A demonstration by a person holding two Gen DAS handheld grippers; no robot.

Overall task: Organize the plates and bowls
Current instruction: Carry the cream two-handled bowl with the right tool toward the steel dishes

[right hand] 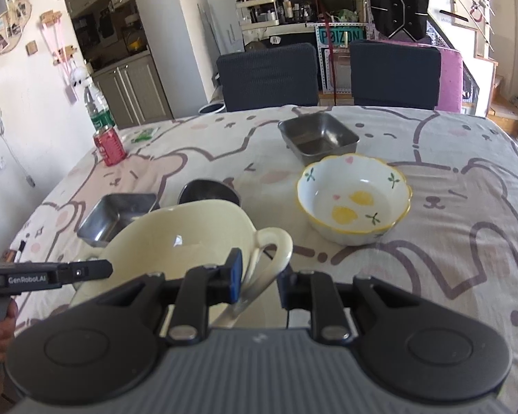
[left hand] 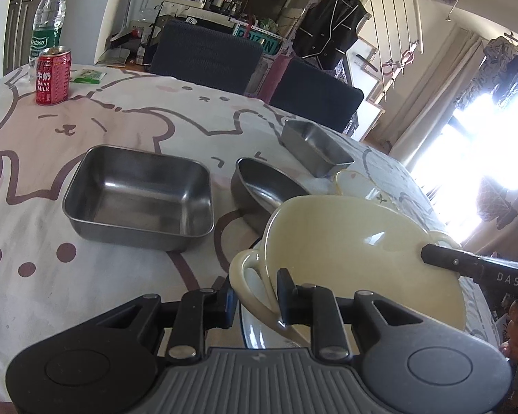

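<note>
2 grippers are carrying 1 cream bowl (left hand: 345, 241) between them, each narrowed onto a loop handle. The left gripper (left hand: 255, 305) is pinching the handle on its side; the right gripper (right hand: 259, 279) is straddling the opposite handle, though I cannot tell whether its pads are pressing. The bowl is hanging tilted, its handle-to-handle line running straight across from hand to hand, just above a white plate (left hand: 259, 331) on the tablecloth (left hand: 69, 283). Beyond are lying a steel tray (left hand: 138, 196) and a flowered bowl (right hand: 354, 200).

2 dark chairs (right hand: 267, 76) behind bear-print tablecloth (right hand: 449, 179); cluttered shelving (right hand: 276, 10), kitchen cabinets (right hand: 131, 86), sunlit curtained window (left hand: 483, 145).
</note>
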